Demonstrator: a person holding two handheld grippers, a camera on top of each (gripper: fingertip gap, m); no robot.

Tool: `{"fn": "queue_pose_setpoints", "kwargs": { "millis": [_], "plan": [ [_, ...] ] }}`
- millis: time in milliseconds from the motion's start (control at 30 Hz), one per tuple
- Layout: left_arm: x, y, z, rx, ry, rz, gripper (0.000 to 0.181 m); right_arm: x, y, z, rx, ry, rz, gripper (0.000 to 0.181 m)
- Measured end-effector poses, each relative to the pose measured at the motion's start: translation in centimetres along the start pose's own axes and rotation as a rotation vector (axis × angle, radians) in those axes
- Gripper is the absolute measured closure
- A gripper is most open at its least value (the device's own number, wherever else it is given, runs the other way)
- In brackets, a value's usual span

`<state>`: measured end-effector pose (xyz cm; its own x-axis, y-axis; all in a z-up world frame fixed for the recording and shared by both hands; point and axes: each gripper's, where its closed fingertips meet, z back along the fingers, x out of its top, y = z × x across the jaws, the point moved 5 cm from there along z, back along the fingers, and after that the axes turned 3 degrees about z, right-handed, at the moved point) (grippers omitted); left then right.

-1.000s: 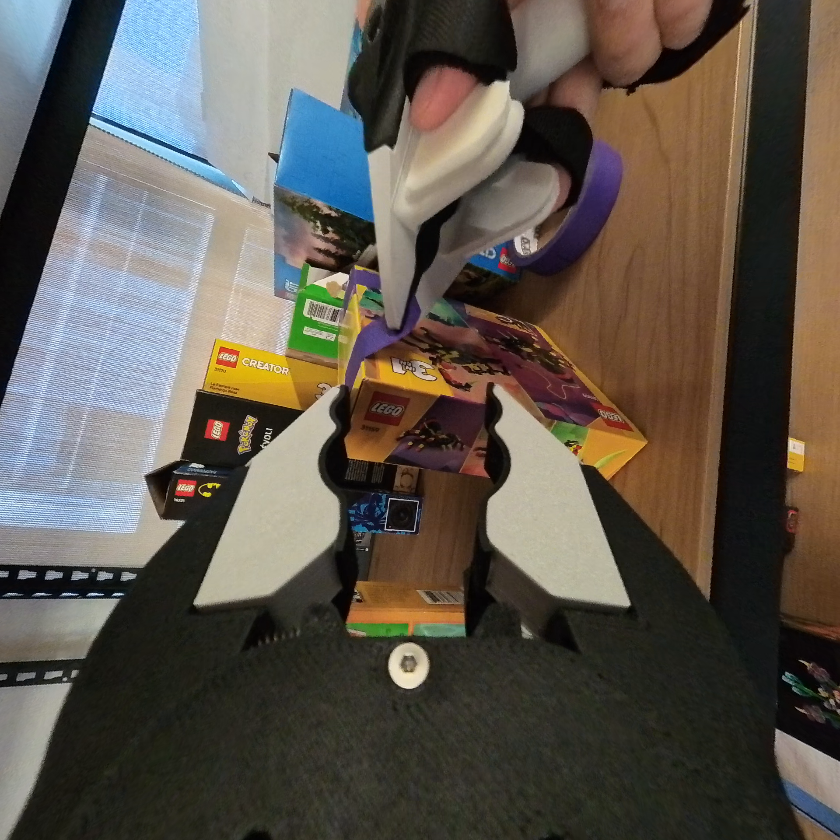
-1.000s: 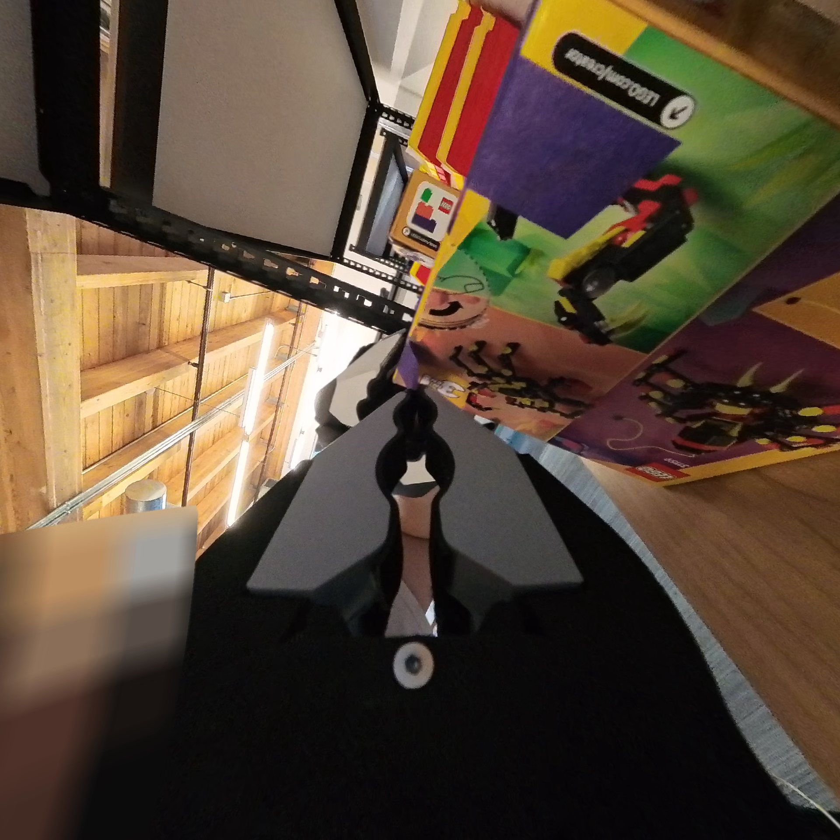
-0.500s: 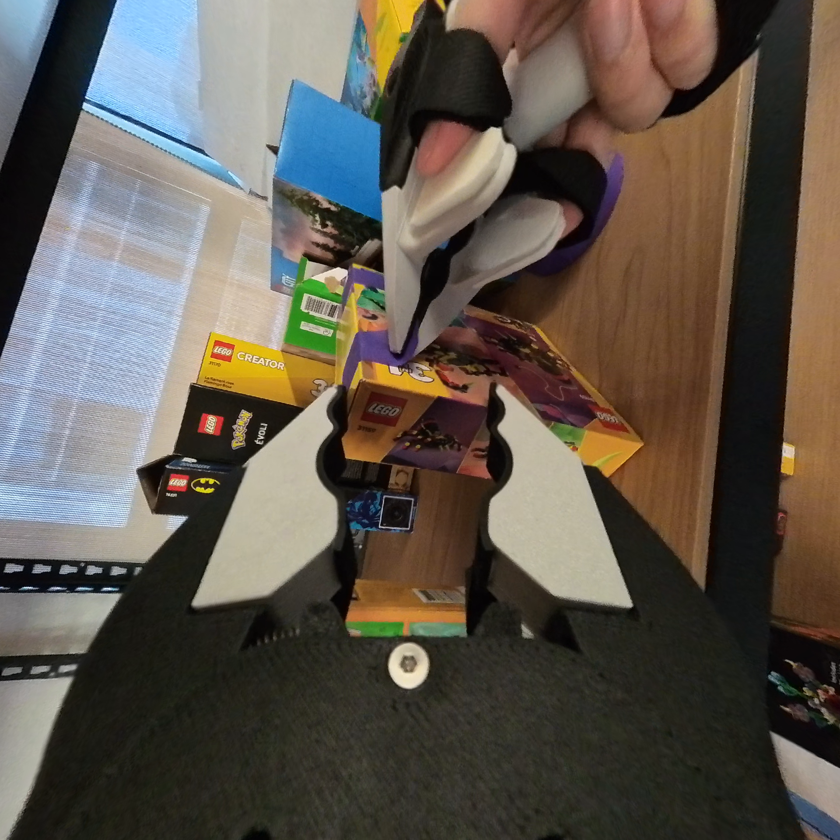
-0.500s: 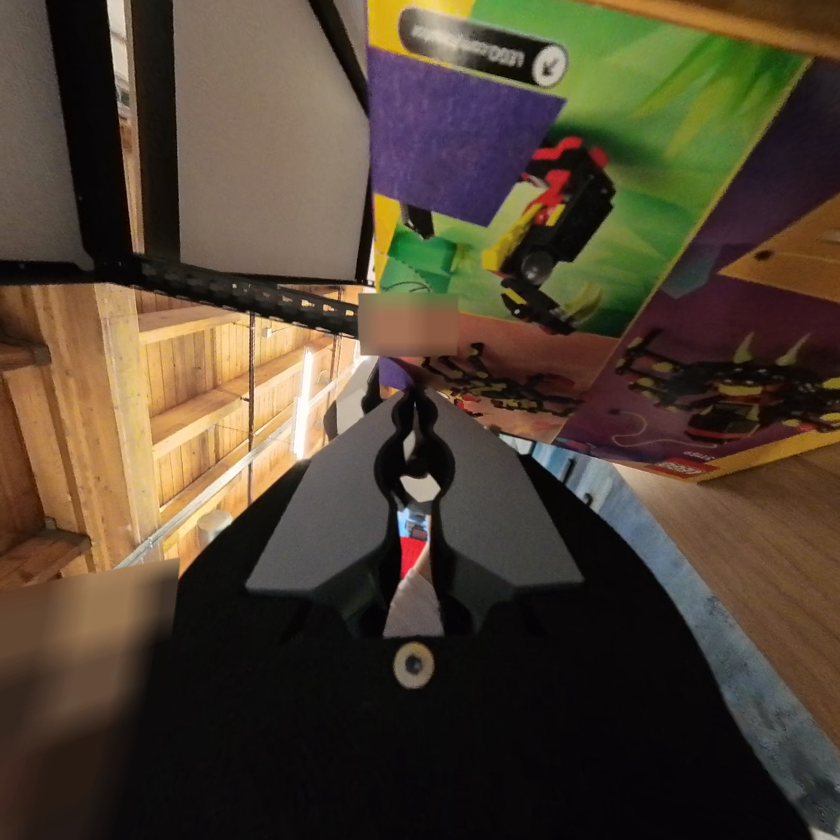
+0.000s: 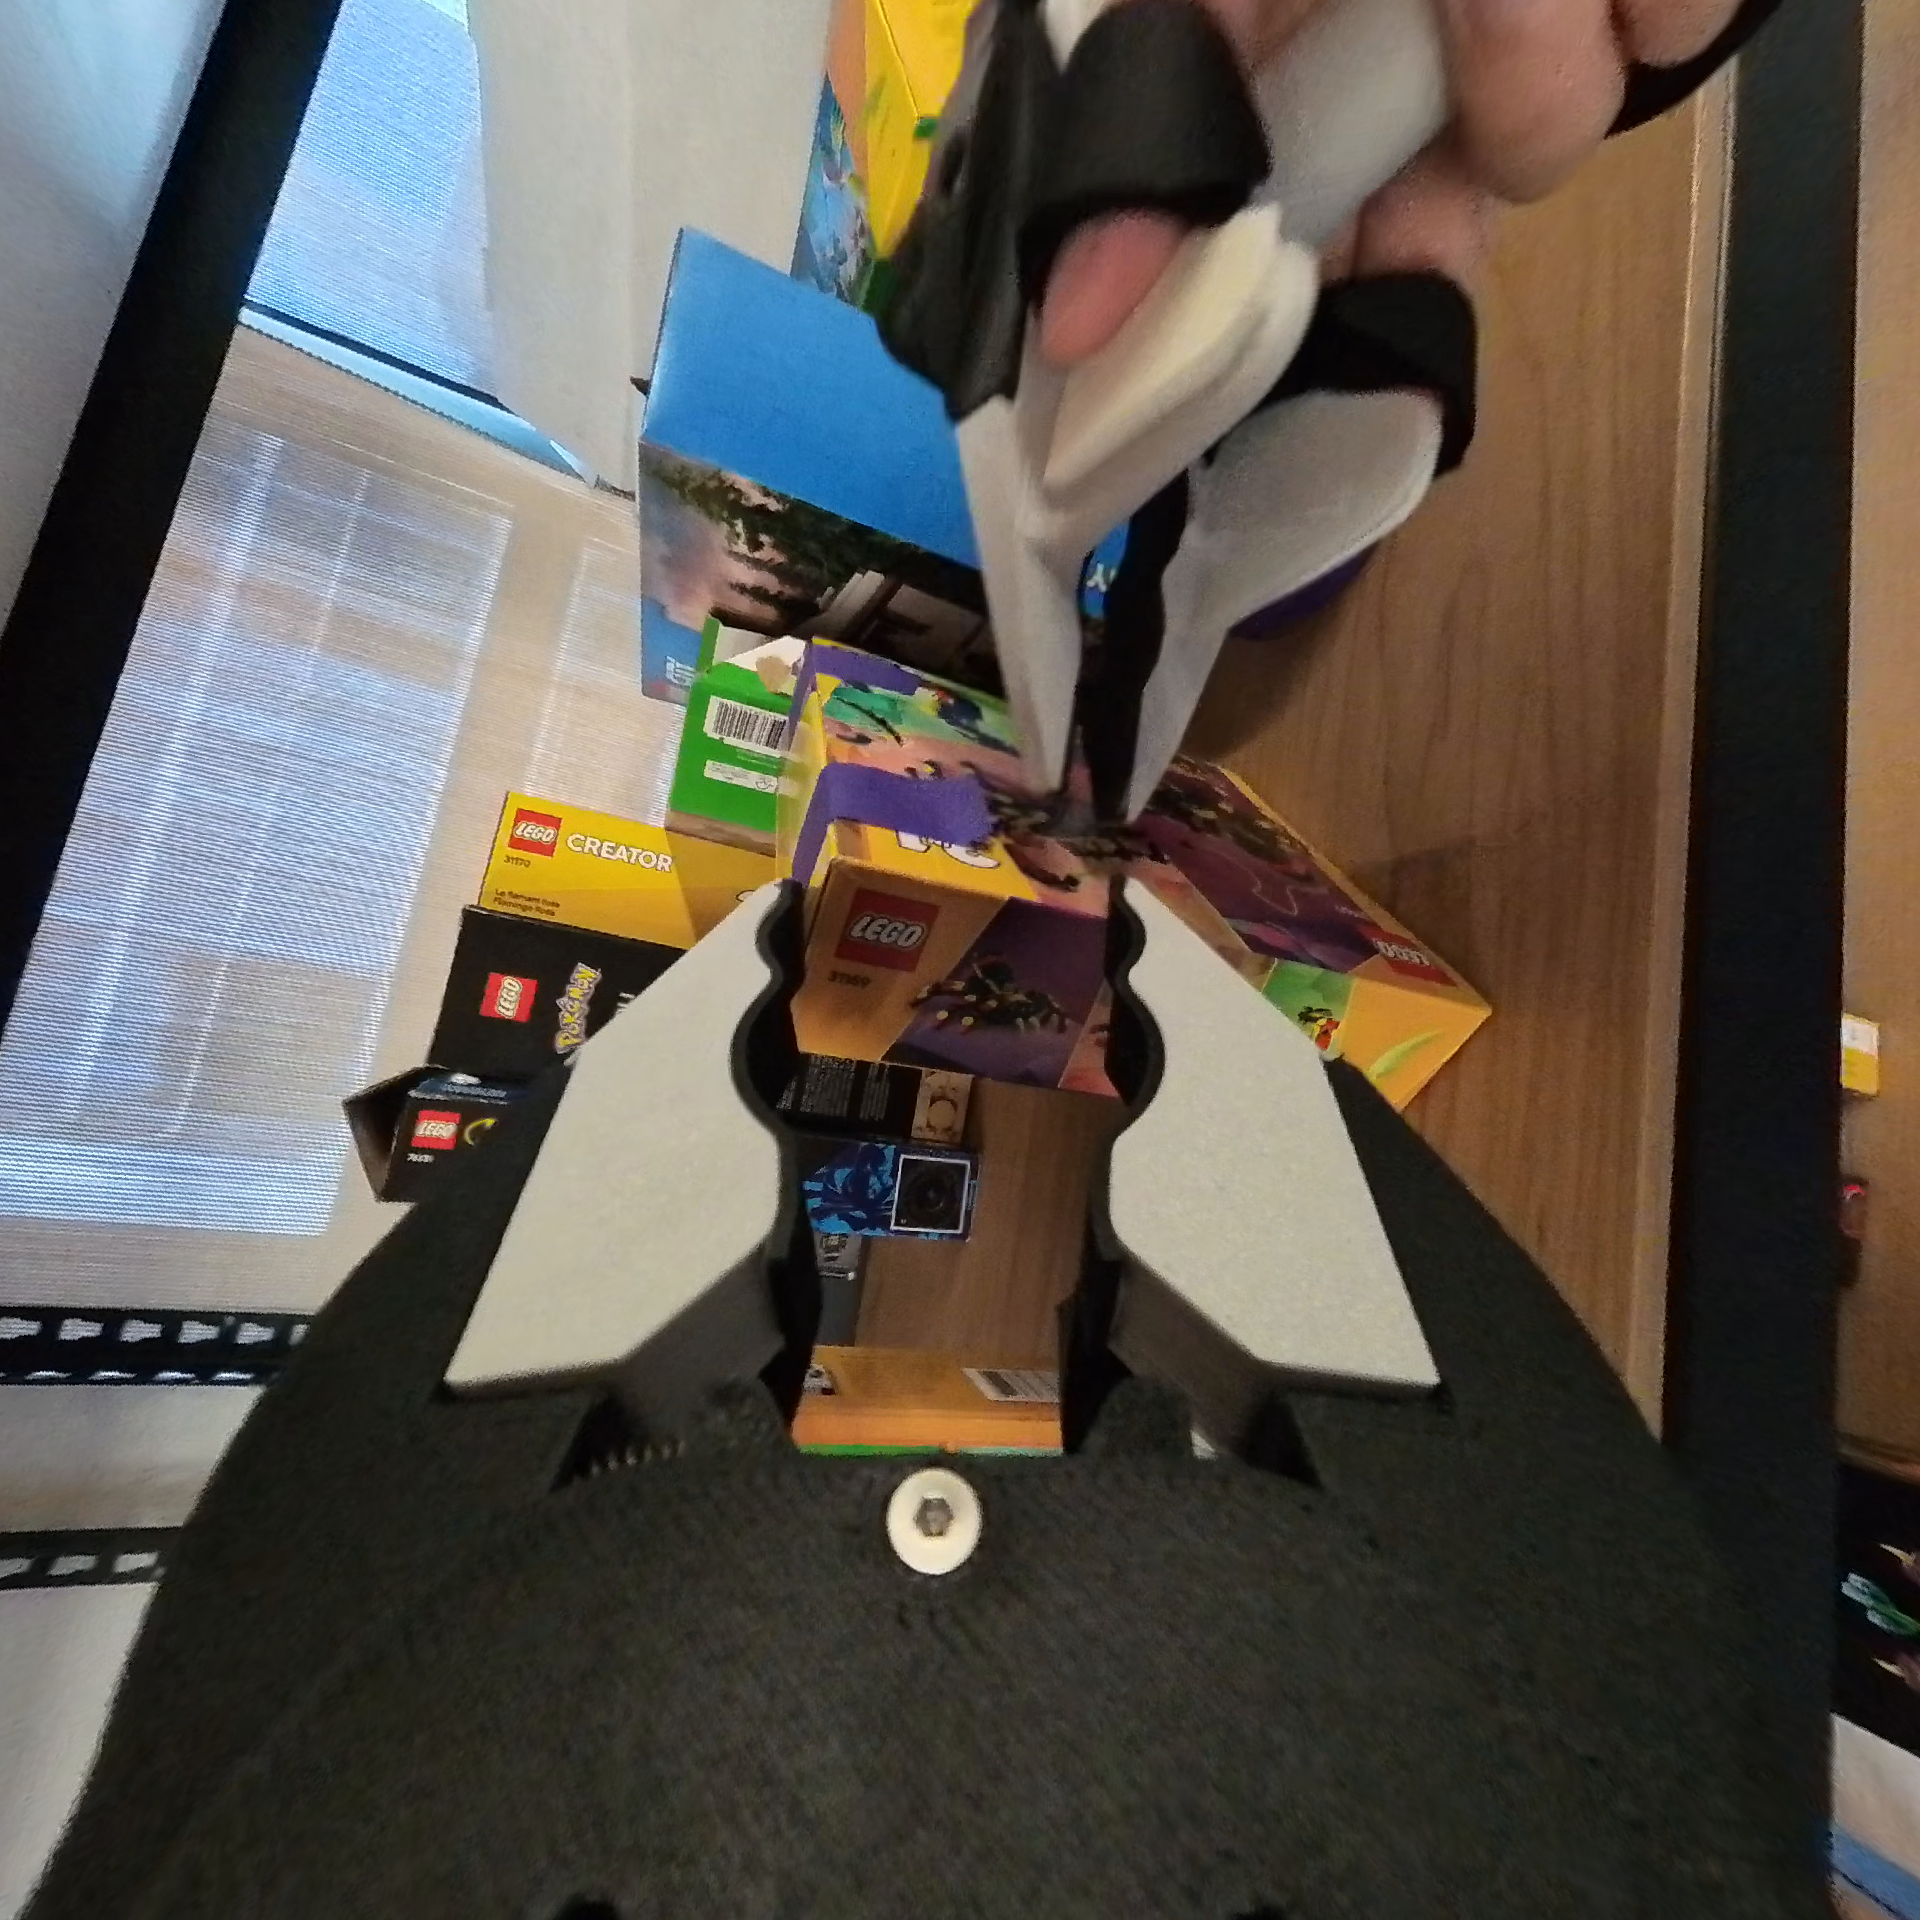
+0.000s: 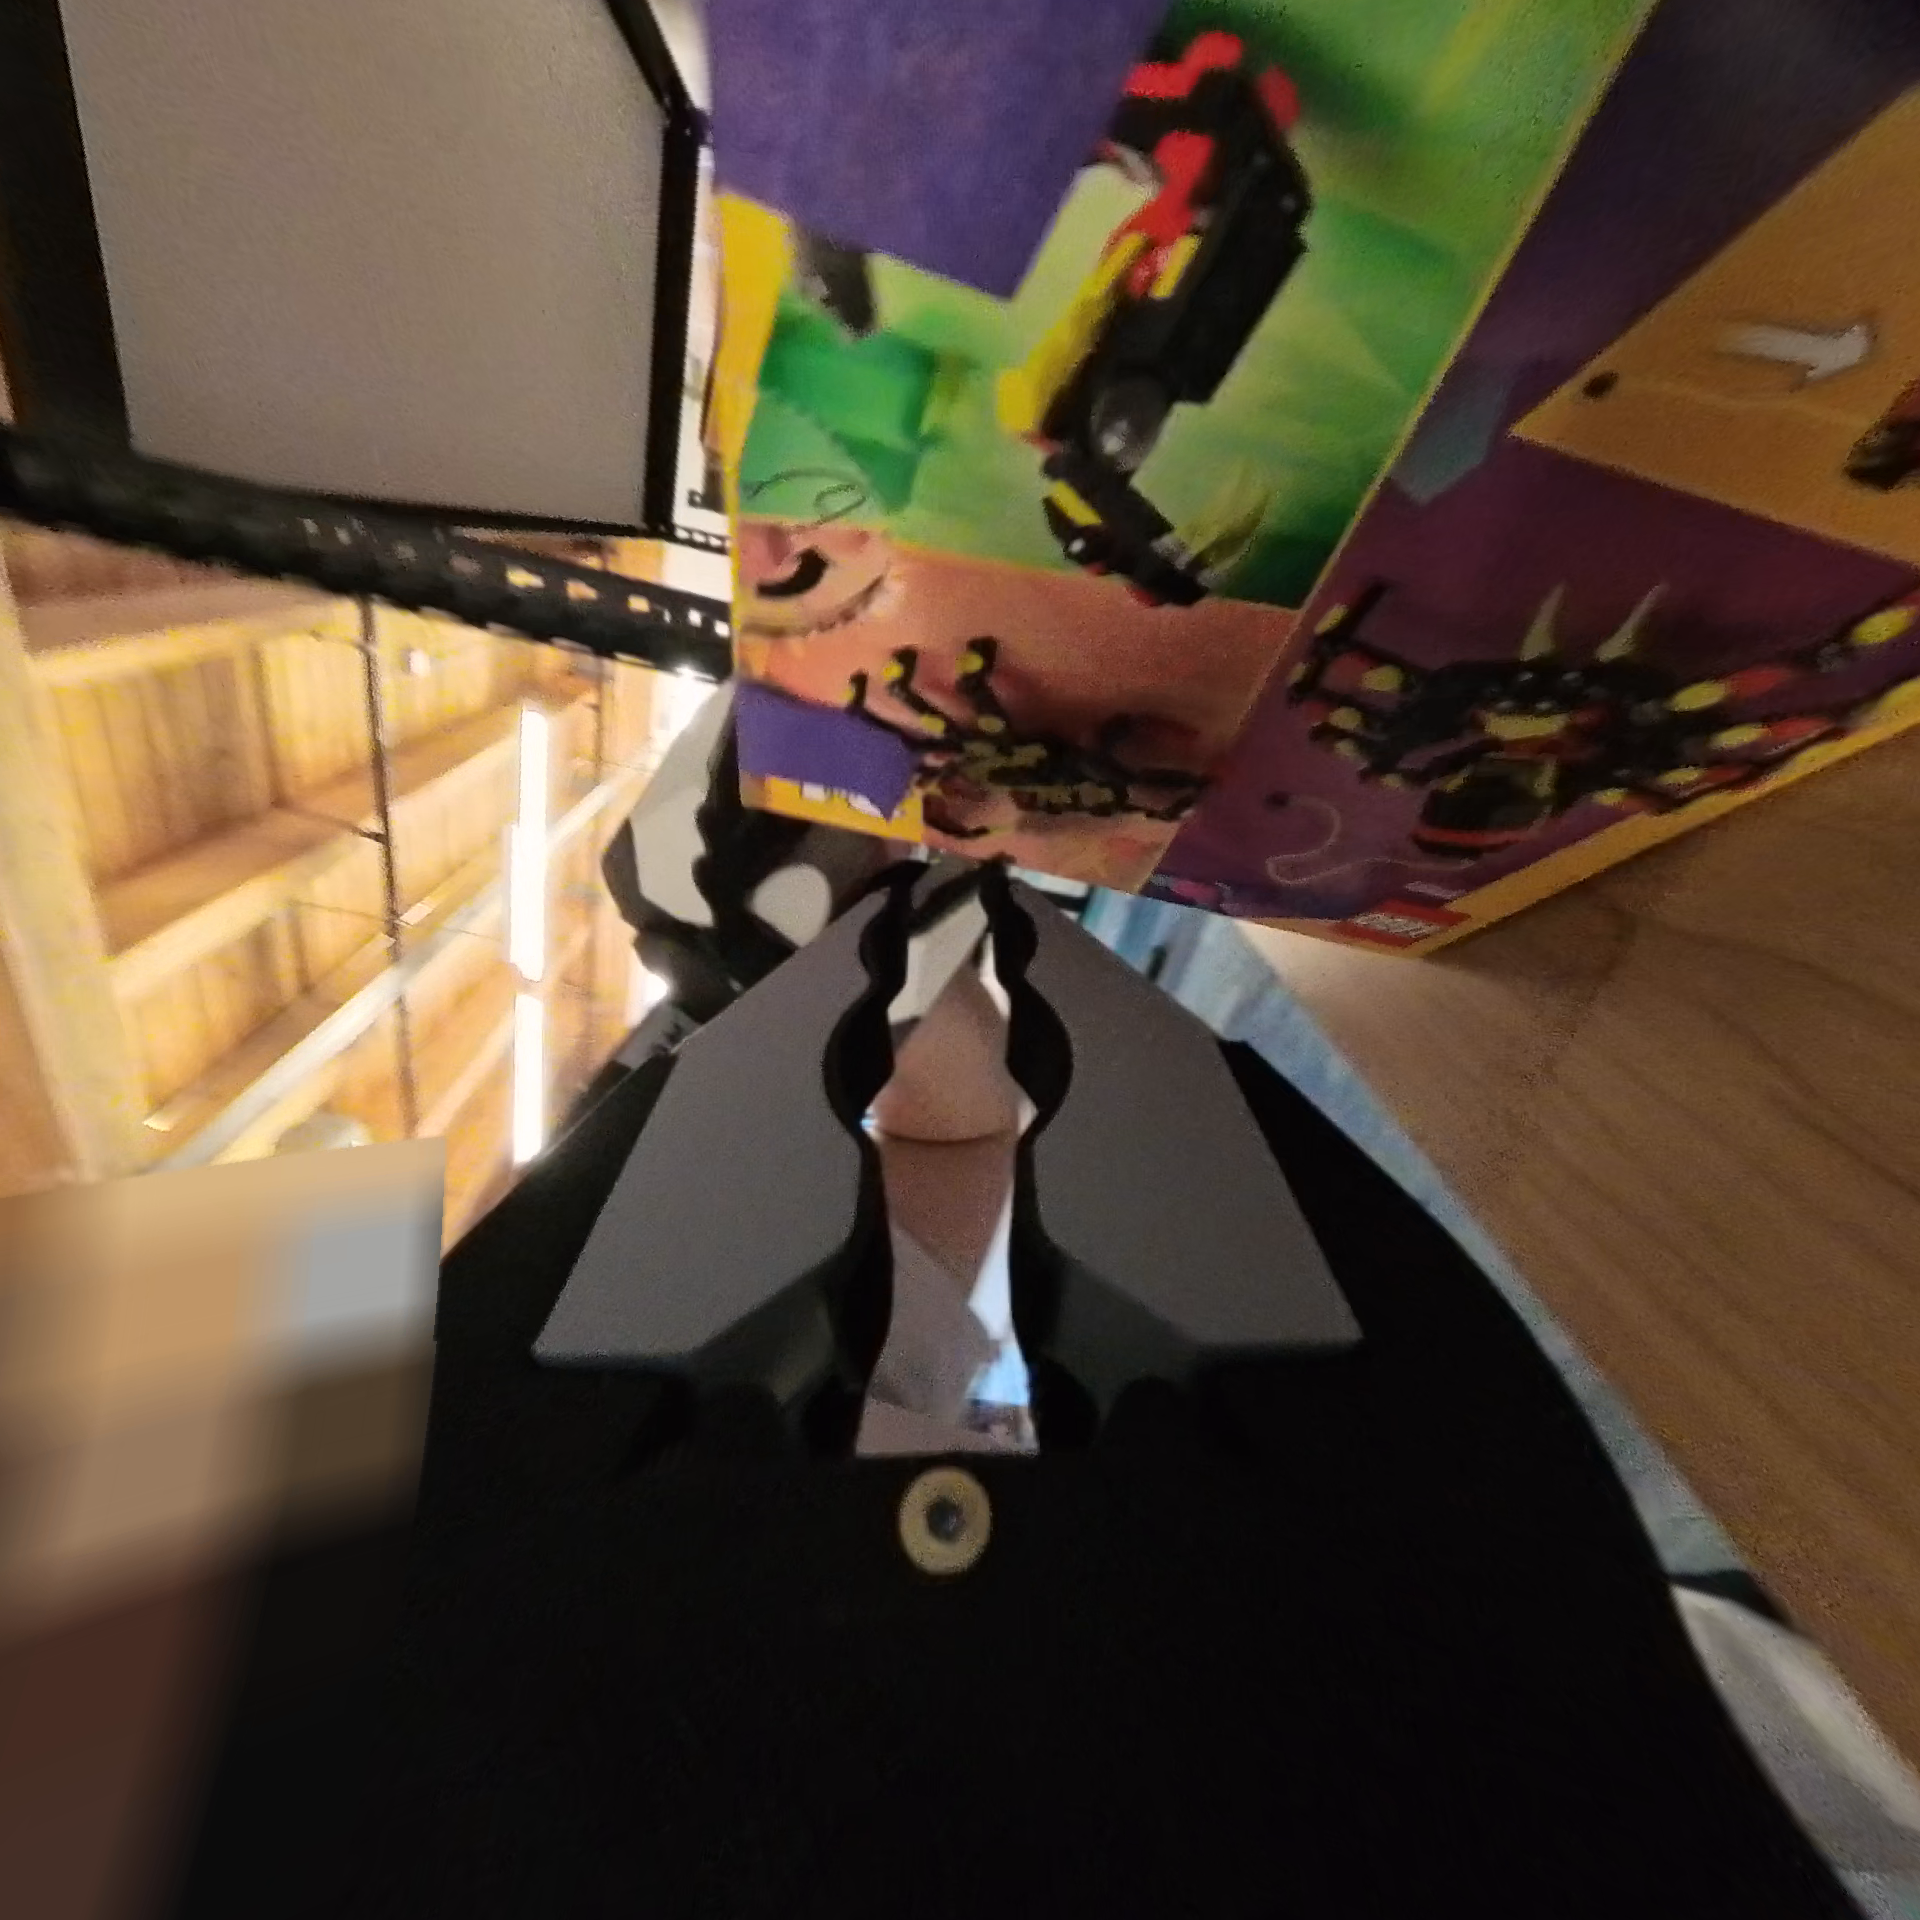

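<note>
A yellow and purple toy box (image 5: 1049,977) with a spider picture lies on the wooden table (image 5: 1507,727). My left gripper (image 5: 948,914) is open and empty, with its fingers on either side of the box's near end face, a little short of it. My right gripper (image 5: 1086,800) comes down from above in a person's hand, its tips slightly apart on the box top. A strip of purple tape (image 5: 899,810) lies over the box edge just left of those tips. In the right wrist view my right gripper (image 6: 951,883) shows a narrow gap, close to the box (image 6: 1351,644) and the strip (image 6: 821,758).
A second purple tape strip (image 6: 914,125) sits farther along the box. A purple tape roll (image 5: 1309,603) lies behind the right gripper. A blue box (image 5: 790,436), a green box (image 5: 738,727), a yellow box (image 5: 603,862) and black boxes (image 5: 530,997) crowd the left. A black frame post (image 5: 1766,623) stands at right.
My right gripper was shut on the purple tape strip's end; it has opened a little and let go, and the strip now lies flat on the box. The left gripper stayed open.
</note>
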<state>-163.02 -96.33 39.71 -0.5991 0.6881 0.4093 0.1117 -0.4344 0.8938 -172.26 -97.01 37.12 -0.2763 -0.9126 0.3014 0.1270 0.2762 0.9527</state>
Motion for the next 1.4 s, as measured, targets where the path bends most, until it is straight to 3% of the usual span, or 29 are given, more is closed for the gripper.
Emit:
{"fn": "queue_pose_setpoints", "kwargs": {
  "millis": [133, 267, 500, 767, 1033, 1400],
  "plan": [
    [-0.2, 0.0, -0.1, -0.001, 0.013, -0.013, 0.122, 0.6, -0.4, 2.2, 0.018, -0.042, 0.226, 0.177],
    [-0.1, 0.0, -0.1, -0.001, 0.015, -0.025, 0.122, 2.2, 0.5, 3.0, 0.180, -0.047, 0.358, 0.181],
    [-0.1, 0.0, -0.3, 0.003, 0.002, -0.002, 0.121, 3.4, 5.3, 1.9, 0.420, 0.140, 0.581, 0.181],
    [-0.1, 0.0, -0.4, 0.003, -0.006, 0.027, 0.121, 3.9, 4.2, -1.2, 0.247, 0.262, 0.781, 0.181],
    [-0.2, 0.0, -0.4, 0.002, -0.013, 0.050, 0.122, 3.9, 3.8, -1.7, 0.320, 0.297, 0.759, 0.181],
    [-0.6, 0.2, -0.4, 0.002, -0.002, 0.067, 0.119, 3.4, 2.0, -2.0, 0.270, 0.329, 0.758, 0.181]
  ]
}}
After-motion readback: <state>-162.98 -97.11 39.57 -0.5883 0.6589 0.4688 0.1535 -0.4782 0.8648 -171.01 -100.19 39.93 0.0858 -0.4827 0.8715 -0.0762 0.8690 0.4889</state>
